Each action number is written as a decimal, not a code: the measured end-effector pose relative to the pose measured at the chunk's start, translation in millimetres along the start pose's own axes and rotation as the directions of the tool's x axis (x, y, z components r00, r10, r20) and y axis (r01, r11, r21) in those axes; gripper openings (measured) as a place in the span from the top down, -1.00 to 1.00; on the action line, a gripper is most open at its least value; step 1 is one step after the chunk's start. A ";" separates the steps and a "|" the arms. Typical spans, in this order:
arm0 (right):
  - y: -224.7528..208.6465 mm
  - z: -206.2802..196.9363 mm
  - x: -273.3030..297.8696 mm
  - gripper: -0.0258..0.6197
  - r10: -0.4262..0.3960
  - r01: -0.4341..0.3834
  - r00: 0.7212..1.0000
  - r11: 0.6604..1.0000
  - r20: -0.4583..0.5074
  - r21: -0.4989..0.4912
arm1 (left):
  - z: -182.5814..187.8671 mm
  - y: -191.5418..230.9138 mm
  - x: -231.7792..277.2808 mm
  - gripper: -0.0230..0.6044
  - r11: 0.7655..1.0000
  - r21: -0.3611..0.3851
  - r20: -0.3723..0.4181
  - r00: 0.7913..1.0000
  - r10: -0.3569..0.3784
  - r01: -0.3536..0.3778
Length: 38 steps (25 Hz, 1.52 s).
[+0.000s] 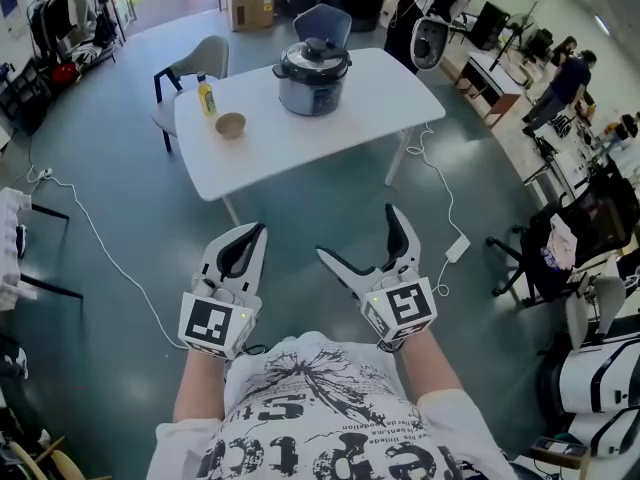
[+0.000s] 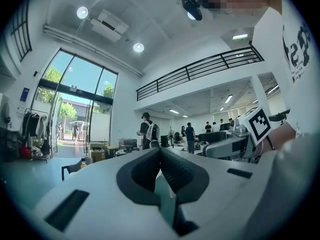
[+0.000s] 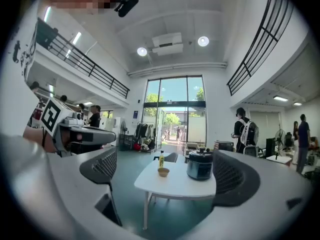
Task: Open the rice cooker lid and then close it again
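A large, bright hall with a grey-green floor spreads below the head view, with boxes and a clothes rack at the far side and workstations along the right. A white desk (image 1: 300, 138) stands in the middle of the floor. The rice cooker (image 1: 313, 76) sits on the desk toward its far edge, and its dark lid (image 1: 313, 56) is down on the pot. To the left of the cooker, and apart from it, a small tan bowl (image 1: 230, 124) rests on the desk, and a yellow bottle (image 1: 206, 96) stands upright just behind the bowl. A grey chair (image 1: 195, 63) stands at the desk's far left corner and a blue-grey chair (image 1: 322, 23) behind the cooker. A white cable (image 1: 100, 248) trails over the floor on the left.

Both tools are held close to the person's chest, pointing level toward the desk and well short of it. The left tool (image 1: 255, 230) has its jaws together; in the left gripper view its dark pads (image 2: 177, 171) meet at the tip with nothing between them. The right tool (image 1: 358, 232) has its jaws wide apart and grips nothing; the right gripper view shows the desk, bowl, bottle and cooker far off through the gap.
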State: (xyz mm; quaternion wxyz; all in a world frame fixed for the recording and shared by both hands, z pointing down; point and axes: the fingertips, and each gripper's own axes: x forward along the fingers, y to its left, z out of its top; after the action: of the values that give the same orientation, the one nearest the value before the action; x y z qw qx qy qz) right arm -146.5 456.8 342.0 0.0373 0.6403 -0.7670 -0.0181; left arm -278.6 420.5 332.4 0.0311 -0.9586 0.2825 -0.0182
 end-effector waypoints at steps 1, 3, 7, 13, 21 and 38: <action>-0.6 0.2 6.6 -0.93 -0.009 0.009 1.000 1.000 0.004 0.002 | -2.6 4.4 0.2 0.88 1.000 -0.002 0.001 1.000 -0.007 0.007; -3.4 0.0 17.5 -0.93 -0.041 0.041 0.999 0.999 -0.005 -0.013 | -7.5 14.3 -0.1 0.88 1.000 -0.007 -0.003 1.000 -0.015 0.015; -10.0 -0.4 36.2 -0.93 -0.068 0.067 0.997 0.997 -0.018 -0.048 | -15.8 34.1 5.4 0.88 1.000 -0.018 -0.016 1.000 -0.014 0.014; -39.1 -8.3 76.7 -0.93 -0.068 0.068 0.997 0.998 -0.029 0.007 | -26.4 61.2 36.2 0.88 0.999 -0.033 -0.036 0.999 0.001 -0.002; -123.0 -22.8 177.9 -0.93 0.004 -0.004 1.000 1.000 -0.015 0.024 | -37.1 116.1 136.5 0.88 0.993 -0.037 -0.043 0.993 0.110 -0.112; -346.2 -7.3 452.8 -0.91 0.276 -0.278 0.957 0.961 -0.087 -0.010 | 1.0 242.2 431.6 0.88 0.940 -0.014 -0.006 0.940 0.341 -0.341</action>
State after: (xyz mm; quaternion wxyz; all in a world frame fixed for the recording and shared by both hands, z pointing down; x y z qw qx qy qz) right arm 113.3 -50.6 338.5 0.0789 0.5263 -0.8466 0.0059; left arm -46.9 -16.8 321.9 0.0263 -0.8954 0.4442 -0.0120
